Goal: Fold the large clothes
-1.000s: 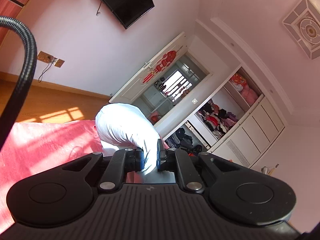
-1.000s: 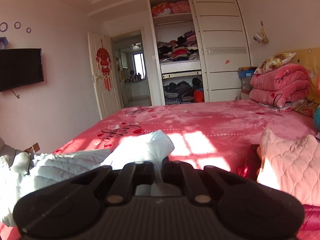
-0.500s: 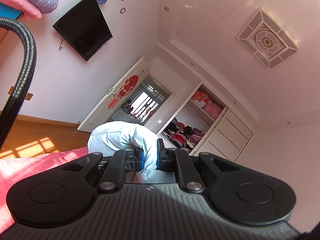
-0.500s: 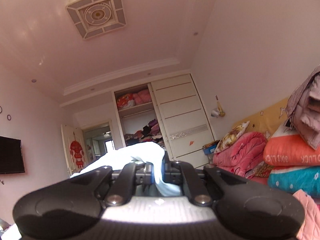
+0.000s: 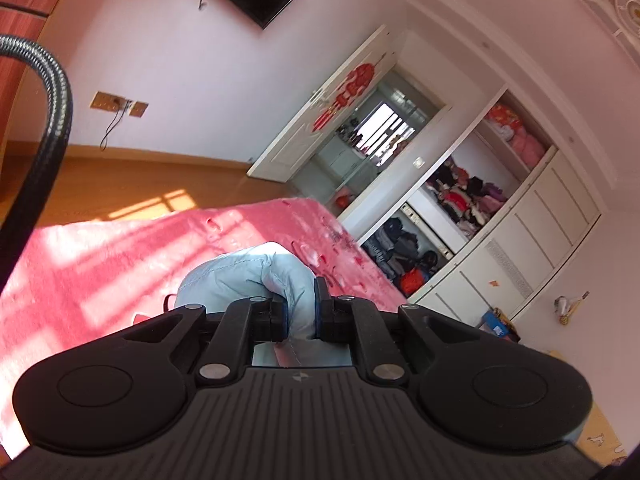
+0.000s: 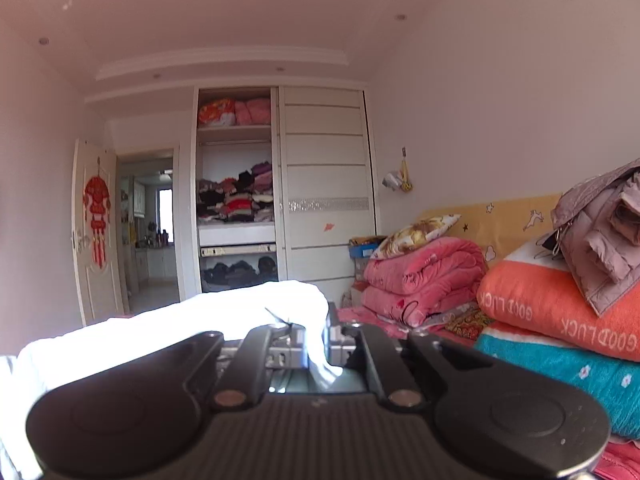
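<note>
A pale blue-white padded jacket point(image 5: 248, 276) is held by both grippers. My left gripper point(image 5: 301, 308) is shut on a bunched fold of it above the pink bed cover point(image 5: 120, 264). My right gripper point(image 6: 316, 336) is shut on another fold of the jacket point(image 6: 200, 320), which shows bright white in sunlight and trails off to the left. The rest of the jacket is hidden below both gripper bodies.
Stacked pink quilts point(image 6: 424, 276), an orange towel roll point(image 6: 560, 304) with a mauve coat point(image 6: 600, 232) lie at the bed's head on the right. An open wardrobe point(image 6: 236, 200) and doorway point(image 6: 148, 232) stand beyond the bed. A black cable point(image 5: 48, 120) hangs at left.
Both grippers have tilted back down from the ceiling, still holding the jacket. The left view shows the bed and floor again; the right view now faces the wardrobe and the bedding at the headboard.
</note>
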The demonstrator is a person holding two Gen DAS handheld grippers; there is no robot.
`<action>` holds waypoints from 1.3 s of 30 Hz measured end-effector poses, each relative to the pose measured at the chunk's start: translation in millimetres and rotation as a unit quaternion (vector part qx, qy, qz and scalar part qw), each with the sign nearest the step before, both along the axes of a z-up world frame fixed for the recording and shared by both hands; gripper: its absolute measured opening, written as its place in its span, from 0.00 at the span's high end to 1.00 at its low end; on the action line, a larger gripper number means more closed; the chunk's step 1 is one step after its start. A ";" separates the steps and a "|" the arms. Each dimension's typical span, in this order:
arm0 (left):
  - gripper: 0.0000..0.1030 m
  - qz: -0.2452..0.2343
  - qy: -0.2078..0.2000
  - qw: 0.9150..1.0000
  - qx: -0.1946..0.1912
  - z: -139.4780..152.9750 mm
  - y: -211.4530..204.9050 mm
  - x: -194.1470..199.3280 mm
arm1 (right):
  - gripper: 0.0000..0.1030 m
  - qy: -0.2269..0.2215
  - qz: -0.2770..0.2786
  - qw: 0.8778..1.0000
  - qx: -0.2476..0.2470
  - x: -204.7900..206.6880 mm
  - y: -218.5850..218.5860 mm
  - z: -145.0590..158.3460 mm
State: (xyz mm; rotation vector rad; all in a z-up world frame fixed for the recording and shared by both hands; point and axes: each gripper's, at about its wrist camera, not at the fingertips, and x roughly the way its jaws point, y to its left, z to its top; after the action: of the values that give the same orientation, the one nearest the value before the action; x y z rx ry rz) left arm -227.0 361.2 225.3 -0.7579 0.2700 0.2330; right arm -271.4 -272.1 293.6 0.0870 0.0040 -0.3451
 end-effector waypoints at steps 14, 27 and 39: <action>0.89 0.020 0.132 0.991 0.000 -154.2 59.5 139.3 | 0.96 0.187 -0.022 0.978 -0.091 155.3 42.8 -127.0; 0.45 0.013 0.135 0.989 0.051 -178.1 39.9 123.6 | 0.35 0.240 -0.003 0.964 -0.113 158.2 41.4 -166.3; 0.06 0.013 0.085 0.981 0.172 -167.1 4.4 98.3 | 0.04 0.196 0.025 0.979 -0.050 100.2 39.0 -145.4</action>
State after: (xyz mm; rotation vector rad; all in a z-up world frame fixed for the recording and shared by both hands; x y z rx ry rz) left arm -128.8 365.6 58.2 -0.3997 0.3707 0.3589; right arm -171.2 -233.1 148.2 -0.0823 0.3787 -0.3064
